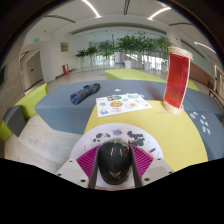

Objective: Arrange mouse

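A yellow table (pixel 170 125) is seen spread ahead of the gripper (pixel 116 165), with a grey floor beyond it and a row of plants (pixel 125 47) at the far side. A red box (pixel 177 79) is stood upright on the table's far part, well beyond the fingers. Printed sheets (pixel 122 103) are laid flat to its left, and a dark roll (pixel 84 95) is seen on the floor. A black mouse (pixel 115 160) is clasped between the pink pads (pixel 88 160), both of which are pressed against its sides.
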{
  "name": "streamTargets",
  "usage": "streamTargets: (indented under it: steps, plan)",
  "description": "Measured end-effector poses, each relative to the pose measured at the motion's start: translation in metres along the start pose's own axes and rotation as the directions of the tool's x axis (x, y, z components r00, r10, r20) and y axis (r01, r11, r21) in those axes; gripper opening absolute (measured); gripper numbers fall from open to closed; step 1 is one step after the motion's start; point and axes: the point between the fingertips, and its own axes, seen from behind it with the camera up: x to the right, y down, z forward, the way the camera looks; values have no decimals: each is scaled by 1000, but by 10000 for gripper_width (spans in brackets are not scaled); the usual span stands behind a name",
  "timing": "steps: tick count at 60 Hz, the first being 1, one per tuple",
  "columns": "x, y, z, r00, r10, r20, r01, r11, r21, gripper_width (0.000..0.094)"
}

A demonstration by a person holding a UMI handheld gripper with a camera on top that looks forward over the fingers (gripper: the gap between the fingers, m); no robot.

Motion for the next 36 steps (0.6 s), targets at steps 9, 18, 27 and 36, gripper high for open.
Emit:
streamTargets:
  steps: [9,18,27,36]
  plan:
    - [-2,-3,-10,999,-27,31,29,999,-46,847]
    - [4,-10,-59,998,-39,42,40,999,-21,832]
    - [15,-4,-128,997,-71,26,71,997,7,838]
    - [23,6,-187,996,-88,3,88,996,34,842]
